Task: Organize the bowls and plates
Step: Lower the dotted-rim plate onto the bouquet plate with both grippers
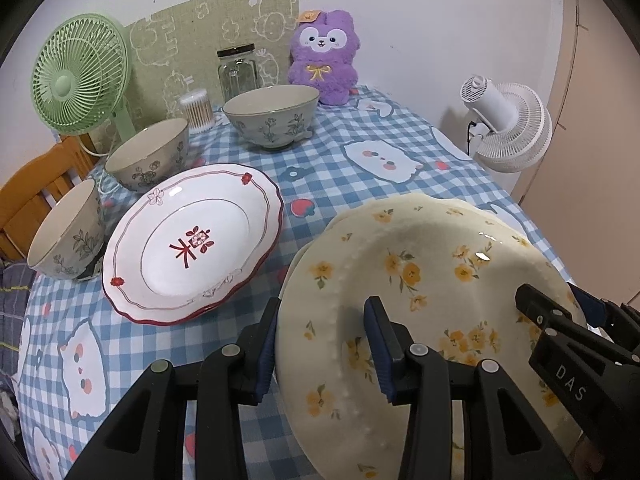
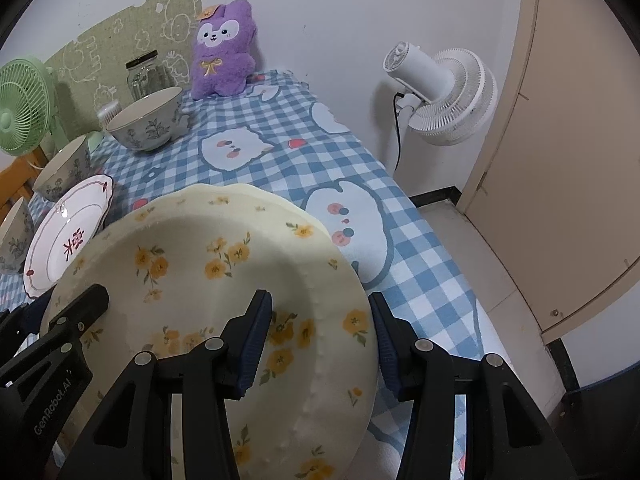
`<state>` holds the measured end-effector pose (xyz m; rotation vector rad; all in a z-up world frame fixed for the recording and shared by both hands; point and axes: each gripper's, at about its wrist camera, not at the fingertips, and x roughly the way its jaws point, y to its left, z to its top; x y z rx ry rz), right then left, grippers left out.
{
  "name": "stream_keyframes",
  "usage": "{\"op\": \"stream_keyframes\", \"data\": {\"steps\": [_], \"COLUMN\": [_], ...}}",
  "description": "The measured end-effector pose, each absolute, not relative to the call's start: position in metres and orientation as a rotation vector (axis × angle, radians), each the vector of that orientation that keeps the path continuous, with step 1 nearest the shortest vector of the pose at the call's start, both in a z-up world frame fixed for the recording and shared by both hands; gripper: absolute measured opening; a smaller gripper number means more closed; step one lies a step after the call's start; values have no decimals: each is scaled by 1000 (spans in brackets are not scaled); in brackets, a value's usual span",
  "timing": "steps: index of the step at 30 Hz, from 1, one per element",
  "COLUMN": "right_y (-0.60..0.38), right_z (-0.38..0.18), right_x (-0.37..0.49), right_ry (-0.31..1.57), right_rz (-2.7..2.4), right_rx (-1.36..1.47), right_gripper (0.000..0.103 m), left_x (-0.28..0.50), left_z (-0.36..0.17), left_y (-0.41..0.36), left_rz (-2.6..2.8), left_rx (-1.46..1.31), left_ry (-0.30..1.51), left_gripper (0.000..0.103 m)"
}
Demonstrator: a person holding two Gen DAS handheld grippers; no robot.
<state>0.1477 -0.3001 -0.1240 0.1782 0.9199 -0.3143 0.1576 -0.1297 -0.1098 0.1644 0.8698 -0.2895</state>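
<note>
Left claw (image 1: 324, 344): pinching the left rim of the yellow plate (image 1: 420, 300), one finger over the face, one under the edge.
Right claw (image 2: 320, 336): pinching the same plate's right rim in the same way, one pad on top, one beneath.
Yellow plate: cream with yellow flowers, carried between both claws and tilted, over the table's near right corner; a second cream rim shows just under it, so it may be two plates stacked.
Handling: stiff glazed ceramic, likely slippery and breakable, probably fairly heavy; the raised rim at opposite sides is the sound place to hold, kept level so nothing slides.
Red plate (image 1: 192, 244): white with a red scalloped edge, flat on the cloth (image 1: 320, 168), left of the yellow plate, close but apart.
Bowls: three grey flowered ones, one at the near left edge (image 1: 68, 236), one further back along that edge (image 1: 148, 156), one near the far edge (image 1: 272, 116).
Far edge: jar (image 1: 237, 68), cotton swabs (image 1: 197, 109), purple plush (image 1: 325, 56).
Beyond table: green fan (image 1: 80, 76) left, white fan (image 1: 508, 128) right.
</note>
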Motion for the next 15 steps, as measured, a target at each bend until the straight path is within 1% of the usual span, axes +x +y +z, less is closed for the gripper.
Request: {"op": "stream_keyframes", "data": {"steps": [7,11,15], "right_y": [-302,-302,-303], "right_z": [-129,-129,-129], "right_x": [149,150,153], "right_ry": [931,930,928], "right_rz": [-300,-299,-298], "right_rx": [200,210,218], "right_gripper": [52,52,54], "left_x": [157,154,155], "left_z": [-111,-112,-113], "left_y": [-130,-135,-136], "left_rz": [-278,-264,-258], "left_rx": [182,215,220], "left_ry": [858,837,831], "left_gripper": [44,49,49]}}
